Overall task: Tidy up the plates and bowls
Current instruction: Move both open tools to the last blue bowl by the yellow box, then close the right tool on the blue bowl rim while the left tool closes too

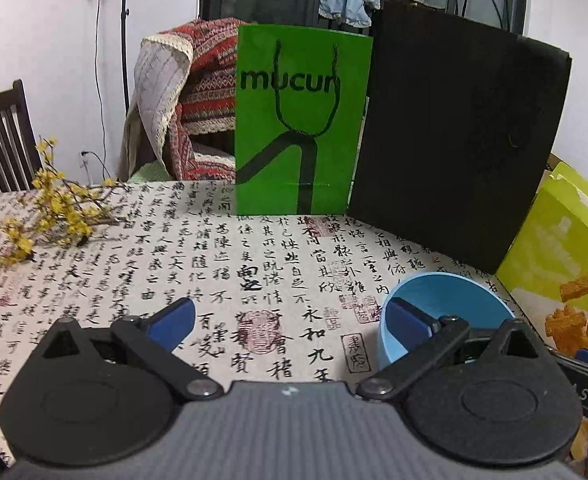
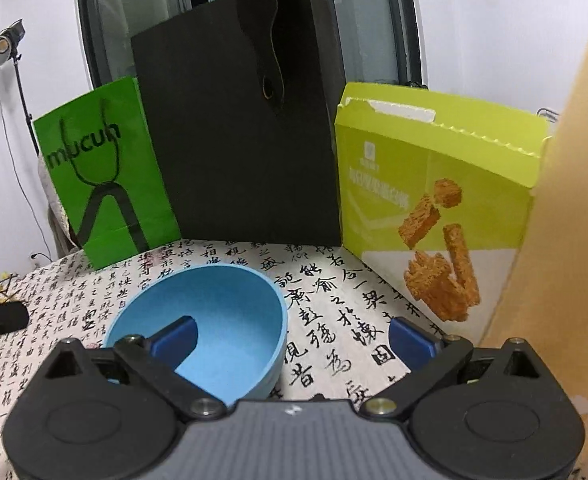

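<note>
Bowls first: in your left wrist view you have one, a light blue round plastic bowl [image 1: 446, 312], at the lower right of the frame on the calligraphy-printed tablecloth [image 1: 233, 264]. What shows of its inside is bare, though your finger covers part. Your left gripper [image 1: 289, 322] has its jaws spread wide, holding nothing; the right blue pad [image 1: 408, 322] overlaps the bowl's near rim in the picture, and you cannot tell whether it touches. Behind stand two paper bags, one bright green bag printed "mucun" [image 1: 302, 120] at centre and one tall black bag [image 1: 454, 136] just to its right; their insides are hidden. One yellow-green snack box [image 1: 562, 256] sits at the right edge, and one sprig of yellow flowers [image 1: 49, 208] lies at the left.

In your right wrist view the same single bowl [image 2: 213, 316] lies at lower centre-left, empty where visible. Your right gripper [image 2: 291, 340] is also wide open and empty, its left pad [image 2: 175, 342] in front of the bowl's hollow. Green bag [image 2: 105, 176], black bag [image 2: 237, 136] and snack box [image 2: 438, 196] line the back, left to right.
</note>
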